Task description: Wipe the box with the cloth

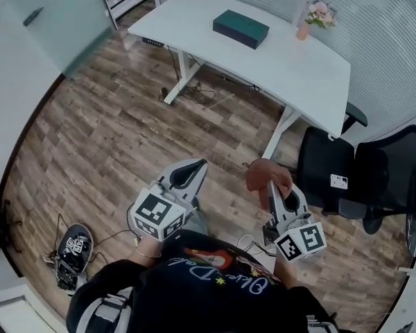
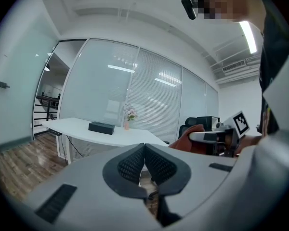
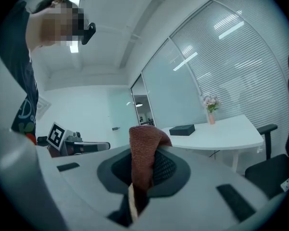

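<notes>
A dark green box (image 1: 240, 28) lies on the white desk (image 1: 291, 61) far ahead; it also shows small in the left gripper view as the box (image 2: 101, 127) and in the right gripper view as the box (image 3: 181, 129). My right gripper (image 1: 269, 186) is shut on a reddish-brown cloth (image 1: 265, 175), which drapes over the jaws as the cloth (image 3: 143, 160). My left gripper (image 1: 188, 173) is shut with nothing between its jaws, held close to the person's body. Both grippers are well short of the desk.
A small pink vase of flowers (image 1: 313, 18) stands at the desk's far right. Black office chairs (image 1: 360, 175) sit right of the desk. A tangle of cables and a device (image 1: 71, 250) lies on the wooden floor at lower left. Glass walls surround the room.
</notes>
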`<act>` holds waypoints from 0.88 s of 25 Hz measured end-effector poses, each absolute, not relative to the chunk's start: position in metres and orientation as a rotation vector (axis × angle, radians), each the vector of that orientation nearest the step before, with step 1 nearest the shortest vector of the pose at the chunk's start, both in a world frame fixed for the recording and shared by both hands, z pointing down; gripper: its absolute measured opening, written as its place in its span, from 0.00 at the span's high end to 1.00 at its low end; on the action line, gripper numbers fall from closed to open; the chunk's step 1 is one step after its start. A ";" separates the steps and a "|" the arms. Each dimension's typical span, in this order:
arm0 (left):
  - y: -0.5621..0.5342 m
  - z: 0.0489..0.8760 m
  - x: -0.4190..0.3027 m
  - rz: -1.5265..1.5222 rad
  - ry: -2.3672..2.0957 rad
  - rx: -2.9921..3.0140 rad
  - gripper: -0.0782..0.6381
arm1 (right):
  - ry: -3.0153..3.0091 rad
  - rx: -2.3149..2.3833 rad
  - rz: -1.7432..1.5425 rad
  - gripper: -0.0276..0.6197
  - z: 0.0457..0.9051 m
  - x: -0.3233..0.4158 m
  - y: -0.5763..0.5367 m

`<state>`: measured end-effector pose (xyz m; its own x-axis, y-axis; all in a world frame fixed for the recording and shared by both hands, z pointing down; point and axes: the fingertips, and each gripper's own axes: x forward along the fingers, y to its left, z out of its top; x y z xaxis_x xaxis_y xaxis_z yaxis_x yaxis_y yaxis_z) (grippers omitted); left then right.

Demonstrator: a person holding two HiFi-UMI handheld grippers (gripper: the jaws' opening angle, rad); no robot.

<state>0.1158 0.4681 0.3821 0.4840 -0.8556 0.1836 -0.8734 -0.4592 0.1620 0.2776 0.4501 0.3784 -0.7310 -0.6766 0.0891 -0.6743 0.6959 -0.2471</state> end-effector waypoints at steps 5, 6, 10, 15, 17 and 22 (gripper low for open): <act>0.448 0.380 0.083 0.079 -1.525 2.484 0.89 | 2.901 -1.120 -0.404 0.90 0.376 0.246 0.427; 0.445 0.380 0.076 0.073 -1.534 2.480 0.89 | 2.905 -1.110 -0.404 0.90 0.376 0.240 0.423; 0.431 0.382 0.046 0.051 -1.564 2.460 0.89 | 2.932 -1.087 -0.389 0.90 0.373 0.211 0.408; 0.418 0.386 0.025 0.012 -1.550 2.460 0.89 | 2.976 -1.091 -0.358 0.90 0.371 0.187 0.394; 0.416 0.386 0.015 0.001 -1.558 2.461 0.89 | 2.981 -1.098 -0.354 0.90 0.372 0.178 0.391; 0.407 0.384 -0.014 -0.027 -1.620 2.454 0.89 | 2.978 -1.089 -0.344 0.90 0.368 0.155 0.373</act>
